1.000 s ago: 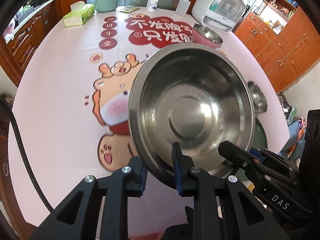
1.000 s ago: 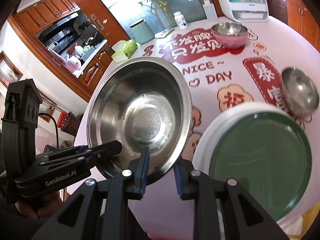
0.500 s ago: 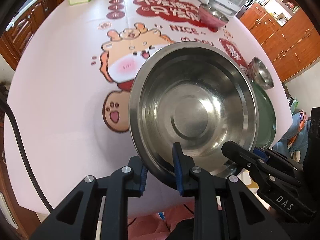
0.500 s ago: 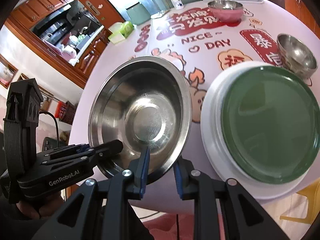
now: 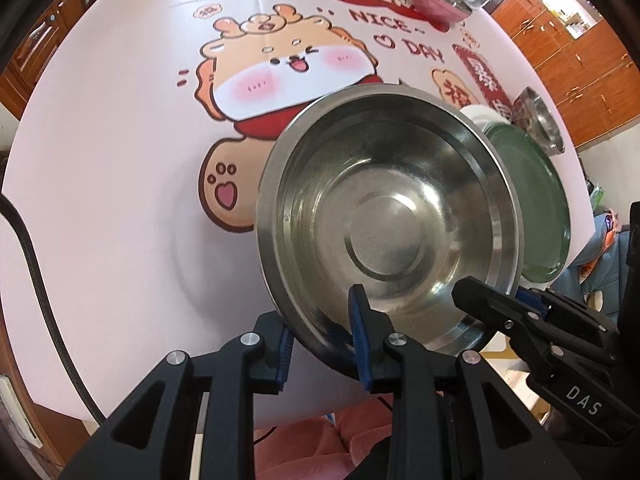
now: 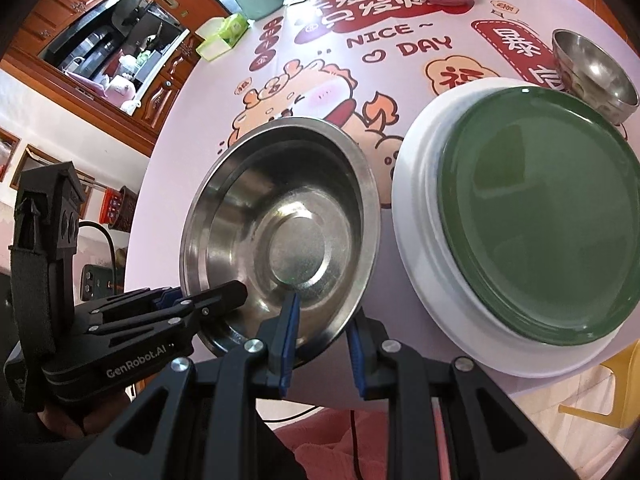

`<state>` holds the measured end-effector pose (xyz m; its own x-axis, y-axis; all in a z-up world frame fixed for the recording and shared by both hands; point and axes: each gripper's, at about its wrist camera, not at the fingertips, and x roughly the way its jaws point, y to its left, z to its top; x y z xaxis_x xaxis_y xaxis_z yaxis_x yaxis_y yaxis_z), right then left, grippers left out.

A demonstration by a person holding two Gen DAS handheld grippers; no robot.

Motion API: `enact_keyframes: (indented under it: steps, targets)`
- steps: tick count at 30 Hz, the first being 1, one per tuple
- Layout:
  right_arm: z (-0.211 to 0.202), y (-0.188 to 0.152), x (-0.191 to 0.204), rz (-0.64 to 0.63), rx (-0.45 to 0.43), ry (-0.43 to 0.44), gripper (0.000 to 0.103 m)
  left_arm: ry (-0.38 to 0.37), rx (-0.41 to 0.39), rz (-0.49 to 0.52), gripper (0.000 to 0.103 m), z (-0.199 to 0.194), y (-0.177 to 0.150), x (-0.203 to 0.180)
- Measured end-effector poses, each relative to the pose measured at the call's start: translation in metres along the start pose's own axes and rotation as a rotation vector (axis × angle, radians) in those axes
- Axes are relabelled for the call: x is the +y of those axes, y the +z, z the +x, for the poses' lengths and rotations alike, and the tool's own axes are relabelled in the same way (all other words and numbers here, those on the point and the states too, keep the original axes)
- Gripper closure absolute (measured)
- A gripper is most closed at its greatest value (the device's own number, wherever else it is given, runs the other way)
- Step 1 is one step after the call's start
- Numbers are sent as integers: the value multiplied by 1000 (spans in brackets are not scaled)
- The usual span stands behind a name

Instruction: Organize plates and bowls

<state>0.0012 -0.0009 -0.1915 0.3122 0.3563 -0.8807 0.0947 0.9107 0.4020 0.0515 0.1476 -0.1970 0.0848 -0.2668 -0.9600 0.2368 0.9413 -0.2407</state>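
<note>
Carrying the large round steel bowl (image 5: 390, 216), both grippers' fingers clamp its near rim; next, lower it onto the green plate (image 6: 540, 216) at the tabletop's right edge.

The left claw (image 5: 322, 344) pinches the near rim of a large steel bowl (image 5: 390, 224), one finger inside, one outside. The right claw (image 5: 496, 312) grips the same rim just beside it. Beyond lie a green plate (image 5: 540, 208) on a white plate (image 5: 478, 113), a small steel bowl (image 5: 538, 120), and a pink bowl (image 5: 436, 0) on the cartoon-printed counter (image 5: 120, 140).
</note>
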Motion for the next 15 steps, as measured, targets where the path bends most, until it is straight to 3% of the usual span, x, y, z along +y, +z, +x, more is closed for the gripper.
enact_keyframes:
  steps: [15]
  targets:
    - [-10,-2,-13,52,-19,-10,80,53,2,-10,74,2,2,4]
